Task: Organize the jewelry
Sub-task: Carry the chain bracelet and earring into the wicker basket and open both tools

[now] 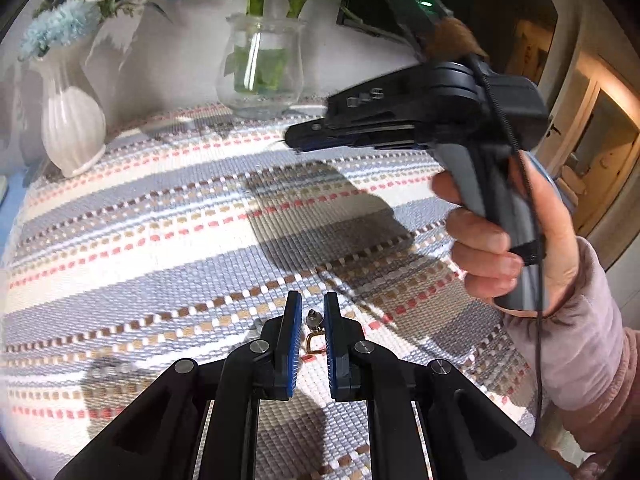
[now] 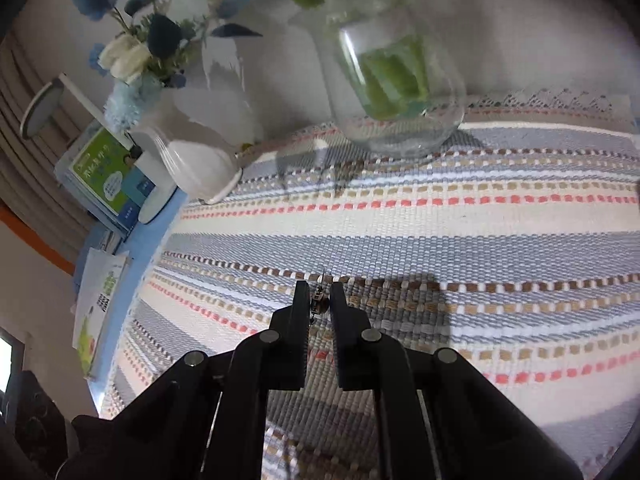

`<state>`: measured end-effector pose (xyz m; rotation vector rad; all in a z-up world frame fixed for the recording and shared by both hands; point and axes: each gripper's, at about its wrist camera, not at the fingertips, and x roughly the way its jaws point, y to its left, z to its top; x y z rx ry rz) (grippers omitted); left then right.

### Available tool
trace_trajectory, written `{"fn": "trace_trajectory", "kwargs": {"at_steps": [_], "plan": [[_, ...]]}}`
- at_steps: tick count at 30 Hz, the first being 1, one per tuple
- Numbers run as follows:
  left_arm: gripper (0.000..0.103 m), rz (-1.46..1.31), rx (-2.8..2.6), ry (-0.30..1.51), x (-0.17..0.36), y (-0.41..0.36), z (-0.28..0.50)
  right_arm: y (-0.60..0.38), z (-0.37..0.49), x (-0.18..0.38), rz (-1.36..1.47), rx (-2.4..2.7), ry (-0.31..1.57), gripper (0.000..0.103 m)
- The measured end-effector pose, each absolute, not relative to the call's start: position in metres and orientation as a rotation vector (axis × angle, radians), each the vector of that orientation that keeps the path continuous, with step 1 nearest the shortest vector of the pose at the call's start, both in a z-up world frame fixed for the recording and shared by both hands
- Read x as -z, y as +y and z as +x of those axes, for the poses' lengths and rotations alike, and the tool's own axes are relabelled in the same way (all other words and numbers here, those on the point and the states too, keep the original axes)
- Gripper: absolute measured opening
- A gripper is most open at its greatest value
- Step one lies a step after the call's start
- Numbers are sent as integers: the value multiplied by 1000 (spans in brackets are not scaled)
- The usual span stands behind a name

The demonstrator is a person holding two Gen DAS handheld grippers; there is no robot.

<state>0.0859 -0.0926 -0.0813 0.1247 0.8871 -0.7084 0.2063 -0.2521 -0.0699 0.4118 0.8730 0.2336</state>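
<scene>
Woven striped cloth [image 1: 160, 216], glass vase [image 1: 260, 68]

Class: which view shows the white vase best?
The left wrist view: the white vase stands whole and sharp, from flowers to base. The right wrist view shows it tilted and washed out by glare.

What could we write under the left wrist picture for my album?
Left gripper pinches a small gold earring above the striped mat, near the right gripper.
</scene>
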Motion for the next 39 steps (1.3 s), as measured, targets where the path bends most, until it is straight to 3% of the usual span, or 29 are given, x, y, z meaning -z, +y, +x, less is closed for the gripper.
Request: {"fn": "trace_trajectory", "kwargs": {"at_steps": [9,23,29,39], "plan": [[11,138,762,819,25,-116,78,-296,139,11,453,-186,780,12],[11,173,1009,717,-45,-283,83,-438,10,-64,430,94,631,12],[11,157,1120,761,-36,-363,95,-495,-10,-61,435,230,648,12],[11,148,1159,852,11,-444,123,-547,5,-10,469,378,739,12]]}}
